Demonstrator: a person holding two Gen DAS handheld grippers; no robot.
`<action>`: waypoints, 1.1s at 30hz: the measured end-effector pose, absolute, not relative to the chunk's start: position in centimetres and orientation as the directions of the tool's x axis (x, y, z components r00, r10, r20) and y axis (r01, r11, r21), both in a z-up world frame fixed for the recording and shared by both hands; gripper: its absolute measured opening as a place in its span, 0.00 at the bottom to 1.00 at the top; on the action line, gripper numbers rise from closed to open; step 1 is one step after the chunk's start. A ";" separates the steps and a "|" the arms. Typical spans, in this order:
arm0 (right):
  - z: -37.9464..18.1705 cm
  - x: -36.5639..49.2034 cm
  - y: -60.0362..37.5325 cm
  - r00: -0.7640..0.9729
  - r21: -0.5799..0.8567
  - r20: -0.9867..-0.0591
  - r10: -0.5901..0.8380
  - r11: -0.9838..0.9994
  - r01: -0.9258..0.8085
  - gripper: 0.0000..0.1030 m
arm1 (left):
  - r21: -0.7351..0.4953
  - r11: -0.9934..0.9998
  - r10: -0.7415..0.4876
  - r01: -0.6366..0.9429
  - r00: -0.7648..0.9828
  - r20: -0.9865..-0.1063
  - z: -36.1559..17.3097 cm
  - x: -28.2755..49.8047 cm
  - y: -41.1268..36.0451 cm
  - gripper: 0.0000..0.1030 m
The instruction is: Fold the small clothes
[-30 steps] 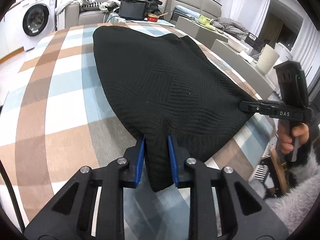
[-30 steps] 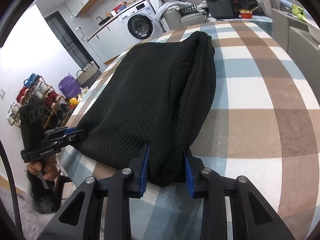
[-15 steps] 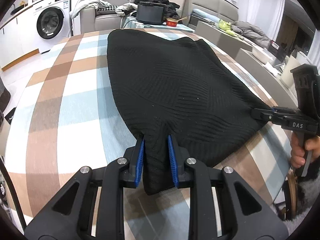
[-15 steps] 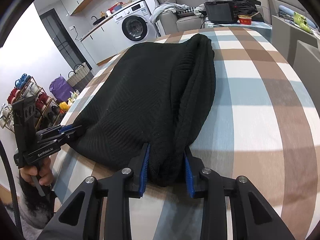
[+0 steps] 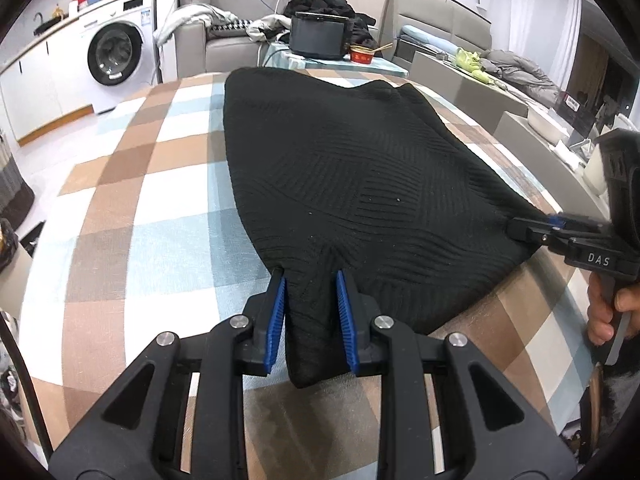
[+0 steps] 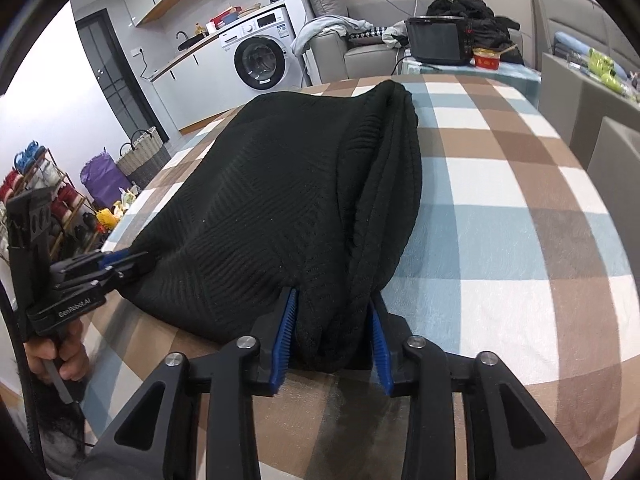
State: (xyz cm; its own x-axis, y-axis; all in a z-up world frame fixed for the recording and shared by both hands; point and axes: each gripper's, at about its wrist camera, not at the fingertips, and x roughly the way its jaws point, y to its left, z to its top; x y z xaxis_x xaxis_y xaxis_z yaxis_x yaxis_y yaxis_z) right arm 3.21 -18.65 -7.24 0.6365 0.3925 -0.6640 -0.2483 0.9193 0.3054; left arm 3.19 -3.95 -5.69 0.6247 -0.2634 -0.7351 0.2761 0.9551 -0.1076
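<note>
A black knit garment (image 5: 352,168) lies spread on the checked tablecloth (image 5: 152,216), stretched from the near edge to the far end. My left gripper (image 5: 310,280) is shut on its near left corner, with black fabric bunched between the blue pads. My right gripper (image 6: 332,300) is shut on the near right corner, where the folded edge (image 6: 384,216) is thick. Each gripper also shows in the other's view, the right one (image 5: 520,230) and the left one (image 6: 136,260), both clamped on the hem.
The table's near edge runs just under both grippers. A black appliance (image 5: 318,38) and a red bowl (image 5: 362,54) stand beyond the far end. A washing machine (image 5: 114,54) and sofa (image 5: 224,46) are behind; a shoe rack (image 6: 40,184) and baskets (image 6: 140,156) stand left.
Both grippers have pulled the garment's near hem toward me and lower, closer to the table's near edge. The cloth lies flatter and more stretched. Both stay shut on it.
</note>
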 end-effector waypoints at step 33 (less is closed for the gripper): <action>-2.9 -2.7 -18.2 0.872 0.134 -0.316 0.374 0.927 -0.350 1.00 | -0.015 0.977 -0.196 0.214 0.864 -0.465 -1.9 -4.0 -3.8 0.99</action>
